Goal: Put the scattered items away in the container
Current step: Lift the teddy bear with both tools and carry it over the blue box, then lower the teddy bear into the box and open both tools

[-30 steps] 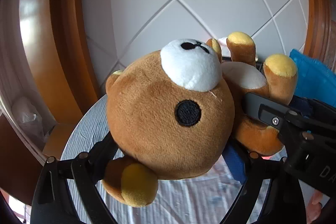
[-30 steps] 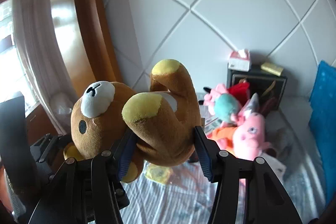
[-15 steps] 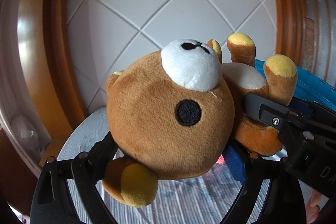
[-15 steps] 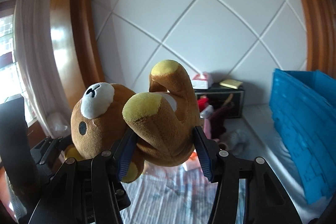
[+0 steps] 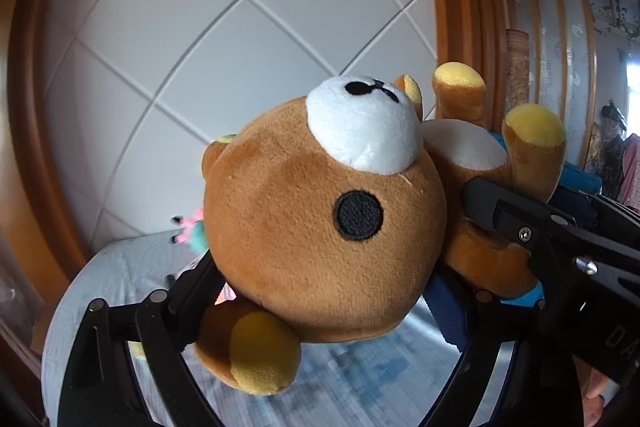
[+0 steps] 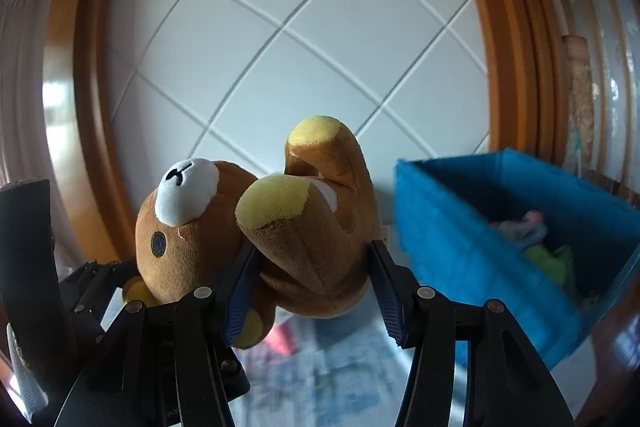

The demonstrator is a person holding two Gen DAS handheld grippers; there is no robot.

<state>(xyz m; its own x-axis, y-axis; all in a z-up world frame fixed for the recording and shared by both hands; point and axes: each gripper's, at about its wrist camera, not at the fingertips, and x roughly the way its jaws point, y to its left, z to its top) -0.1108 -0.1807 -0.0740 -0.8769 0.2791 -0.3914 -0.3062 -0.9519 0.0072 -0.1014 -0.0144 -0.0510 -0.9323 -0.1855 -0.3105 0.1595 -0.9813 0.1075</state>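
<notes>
We have the bear (image 5: 320, 227) up in the air over the bed (image 5: 120, 267), left gripper (image 5: 324, 291) clamped on its head and right gripper (image 6: 312, 283) on its body, so we keep both squeezes even and carry it level over the bin (image 6: 460, 247) rim before letting go.

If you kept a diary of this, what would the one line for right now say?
carrying | left gripper: shut on teddy bear | right gripper: shut on teddy bear | blue fabric bin: open, right of bear

Fuzzy brown plush bear (image 5: 320, 227) — matt blue fabric bin (image 6: 460, 247), glossy wood frame (image 6: 480, 27)
</notes>
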